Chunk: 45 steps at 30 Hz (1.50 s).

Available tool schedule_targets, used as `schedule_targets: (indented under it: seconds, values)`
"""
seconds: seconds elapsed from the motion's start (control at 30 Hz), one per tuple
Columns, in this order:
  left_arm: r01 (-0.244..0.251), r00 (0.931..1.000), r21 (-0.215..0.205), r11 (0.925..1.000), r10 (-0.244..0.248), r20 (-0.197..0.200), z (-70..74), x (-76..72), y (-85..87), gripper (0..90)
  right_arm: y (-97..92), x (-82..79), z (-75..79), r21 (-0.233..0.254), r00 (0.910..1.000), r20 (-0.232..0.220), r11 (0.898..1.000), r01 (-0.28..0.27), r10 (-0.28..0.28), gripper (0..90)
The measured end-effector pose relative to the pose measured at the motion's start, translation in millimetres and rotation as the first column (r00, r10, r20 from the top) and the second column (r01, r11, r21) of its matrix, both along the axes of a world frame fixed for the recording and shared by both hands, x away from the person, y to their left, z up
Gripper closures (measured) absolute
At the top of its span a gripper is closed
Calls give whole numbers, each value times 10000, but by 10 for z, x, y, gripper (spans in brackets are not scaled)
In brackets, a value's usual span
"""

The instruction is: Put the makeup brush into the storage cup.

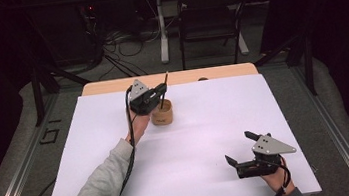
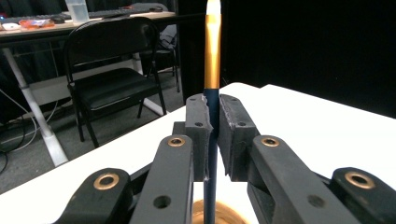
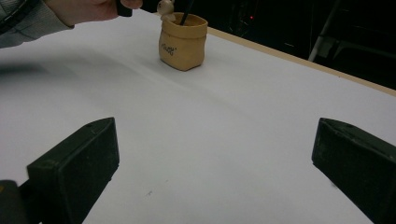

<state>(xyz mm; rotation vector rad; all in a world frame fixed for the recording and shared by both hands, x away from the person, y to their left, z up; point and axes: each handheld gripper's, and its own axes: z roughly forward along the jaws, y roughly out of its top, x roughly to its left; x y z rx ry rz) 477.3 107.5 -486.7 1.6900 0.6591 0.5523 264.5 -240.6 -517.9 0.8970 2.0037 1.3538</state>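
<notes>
On the white table (image 1: 208, 139), left gripper (image 1: 158, 100) clamped on brush (image 2: 212, 56) over pot (image 1: 162, 114), right gripper (image 1: 238, 160) released; next, judging by this, lowering or lifting brush straight.

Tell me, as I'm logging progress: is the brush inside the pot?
In: the dark-handled, gold-ferruled brush stands in the tan sack-shaped pot, handle down.

At the centre of the left gripper view, the brush (image 2: 212, 93) has a glossy dark blue handle and a shiny gold metal ferrule. The left tongs (image 2: 212, 135) pinching it look like matt black plastic with brass-coloured rivets. Upper middle in the right gripper view, the pot (image 3: 182, 42) looks like matt tan clay with a cloth-like wrinkled rim. The bench (image 1: 207, 134) carries smooth matt white paper over a pale wood edge.
</notes>
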Motion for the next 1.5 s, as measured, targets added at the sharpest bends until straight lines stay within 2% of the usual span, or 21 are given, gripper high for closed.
schedule_targets:
  seconds: [0.3,0.43,0.47,0.53,0.67,0.73,0.83,0.97,1.3,1.37,1.5]
  values:
    - [-76,9998,85,9999,78,-165,-27,8,-4,830,-6,-8,7,-107,10000,-79,9999,28,-29,1]
    - [-14,9996,138,9999,18,-279,-40,7,-11,819,-3,-4,2,13,10000,3,10000,-24,24,1]
    - [50,9993,140,9999,-44,-382,-37,8,-8,759,-4,-4,2,16,10000,7,10000,-30,30,1]
    - [147,9981,317,9994,-128,-596,-27,1,-9,577,-6,-4,2,32,10000,20,10000,-25,25,1]
    - [164,9961,580,9982,-113,-876,19,-26,15,342,-8,-1,2,37,10000,43,10000,-28,28,1]
    - [102,9960,596,9982,-48,-894,53,-49,32,242,-12,-4,4,22,10000,29,10000,-30,30,1]
    - [99,9960,735,9972,-33,-892,109,-87,57,173,-24,-8,7,2,10000,-29,10000,-25,25,1]
    - [211,9957,874,9960,-131,-915,181,-152,84,129,-41,-15,7,84,10000,-51,10000,17,-17,1]
    - [80,9968,1317,9913,26,-799,270,-378,195,52,-6,-33,9,82,9999,35,9999,-108,107,0]
    - [27,9970,1284,9917,73,-772,285,-421,222,35,-15,-28,9,139,10000,-70,9999,-66,67,0]
    - [-51,9974,1326,9912,145,-702,303,-527,272,18,-11,-38,10,155,9999,-6,9998,-124,124,0]
